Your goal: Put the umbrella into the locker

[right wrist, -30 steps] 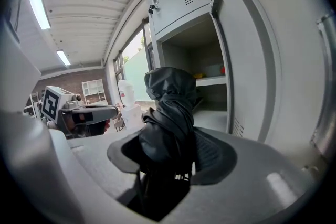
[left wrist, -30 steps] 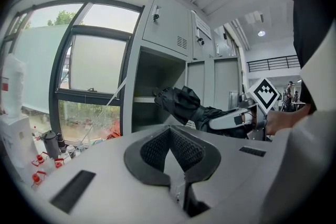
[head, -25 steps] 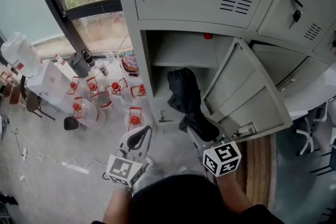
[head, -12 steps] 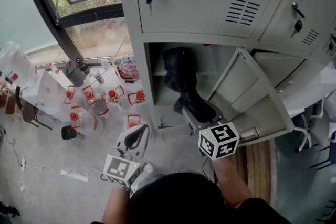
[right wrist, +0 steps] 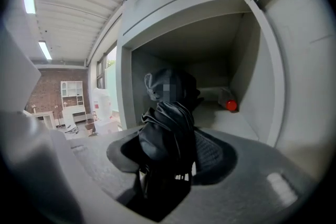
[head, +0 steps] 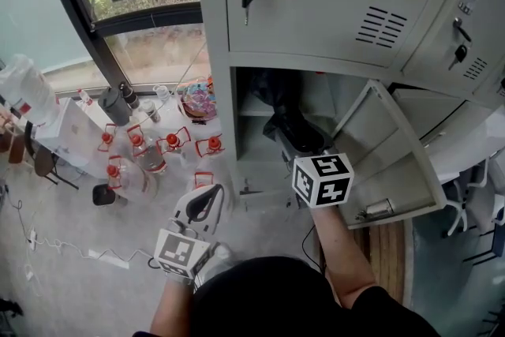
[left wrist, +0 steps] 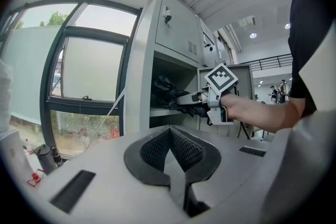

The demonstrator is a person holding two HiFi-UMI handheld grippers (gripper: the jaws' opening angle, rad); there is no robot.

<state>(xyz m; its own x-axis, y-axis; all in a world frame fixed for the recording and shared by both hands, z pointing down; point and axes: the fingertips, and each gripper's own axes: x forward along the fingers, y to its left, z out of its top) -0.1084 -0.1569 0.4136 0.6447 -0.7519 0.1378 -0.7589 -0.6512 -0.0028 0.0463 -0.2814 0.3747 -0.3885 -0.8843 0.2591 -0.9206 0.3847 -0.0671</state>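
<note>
The black folded umbrella (head: 286,116) is clamped by its near end in my right gripper (head: 306,147), jaws clenched on the bundled fabric. Its far end reaches into the open locker compartment (head: 245,146). In the right gripper view, a red-capped bottle (right wrist: 227,103) lies at the back right of that compartment. The locker door (head: 394,170) stands swung out to the right. My left gripper (head: 210,197) hangs low in front of the locker, apart from the umbrella, jaws pressed together with nothing between them. Left of the locker, red-capped bottles (head: 162,146) stand on the floor by the window (head: 150,43).
</note>
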